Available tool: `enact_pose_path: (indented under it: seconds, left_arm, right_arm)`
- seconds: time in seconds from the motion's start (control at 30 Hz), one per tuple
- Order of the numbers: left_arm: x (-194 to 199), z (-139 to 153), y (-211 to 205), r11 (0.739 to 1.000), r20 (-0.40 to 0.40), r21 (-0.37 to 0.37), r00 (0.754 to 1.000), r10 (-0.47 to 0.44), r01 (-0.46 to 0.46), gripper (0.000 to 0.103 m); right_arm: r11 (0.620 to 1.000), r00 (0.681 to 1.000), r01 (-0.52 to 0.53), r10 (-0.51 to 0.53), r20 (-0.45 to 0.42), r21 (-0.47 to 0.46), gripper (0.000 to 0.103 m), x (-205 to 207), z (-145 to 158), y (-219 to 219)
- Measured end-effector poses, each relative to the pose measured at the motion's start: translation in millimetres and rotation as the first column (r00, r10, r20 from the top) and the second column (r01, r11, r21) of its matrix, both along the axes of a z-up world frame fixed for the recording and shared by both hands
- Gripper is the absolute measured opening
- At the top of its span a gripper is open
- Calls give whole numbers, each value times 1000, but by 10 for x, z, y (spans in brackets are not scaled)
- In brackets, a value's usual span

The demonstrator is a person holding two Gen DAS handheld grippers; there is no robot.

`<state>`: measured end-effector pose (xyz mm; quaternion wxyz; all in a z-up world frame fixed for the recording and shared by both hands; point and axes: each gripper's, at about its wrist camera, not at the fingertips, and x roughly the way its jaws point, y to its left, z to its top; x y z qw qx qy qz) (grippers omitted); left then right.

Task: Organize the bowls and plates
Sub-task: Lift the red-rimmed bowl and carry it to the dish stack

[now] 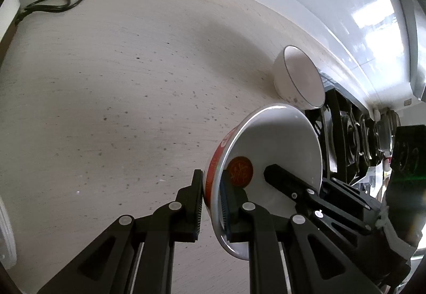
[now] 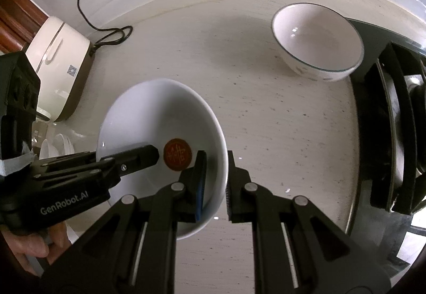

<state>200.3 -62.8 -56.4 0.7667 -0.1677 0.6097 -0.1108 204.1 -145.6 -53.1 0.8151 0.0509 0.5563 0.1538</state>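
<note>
Now both tools are on one bowl (image 2: pixel 159 123), the red-sided one with a red seal in its base, held off the surface (image 2: pixel 266 121) at centre-left of the right wrist view. Left tool (image 1: pixel 211 198) is clenched on the bowl wall, one finger outside on the red band, one inside. Right tool (image 2: pixel 216 182) straddles the near-right rim, inner finger in the bowl, outer finger just beside the wall with a slight gap, so not fully clamped, likely mid-handover. Bowl is tipped, mouth toward lower right in the left wrist view. Second bowl (image 2: pixel 316 41), white with a dark rim line, sits upright at upper right, well apart, beside the dark rack (image 2: pixel 394 134) along the right edge. Open surface lies between the two bowls, room to carry right. Cooker (image 2: pixel 58 65) and cable (image 2: pixel 80 1) at upper left, clear of the path.
</note>
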Motion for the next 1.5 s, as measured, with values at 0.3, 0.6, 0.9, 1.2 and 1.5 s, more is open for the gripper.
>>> enact_pose_path:
  seconds: [0.3,0.6,0.9,1.2,1.5]
  left_arm:
    - [-86,82,282,999,10,5,999,39,-39,13]
    - [-205,161,530,996,20,9,995,93,-93,13]
    - [-360,287,773,988,24,14,988,151,-152,13]
    - [-565,408,1059,975,32,14,975,220,-221,13]
    - [-852,485,1320,954,29,-5,953,301,-301,13]
  right_arm:
    - [999,999,-45,45,9,13,15,-7,66,285]
    - [994,994,-108,108,19,18,15,-53,98,606]
    - [985,985,-172,172,19,14,15,-125,122,888]
    - [968,968,-250,250,20,9,15,-193,180,1187]
    - [944,944,-331,331,18,-8,15,-265,205,1521]
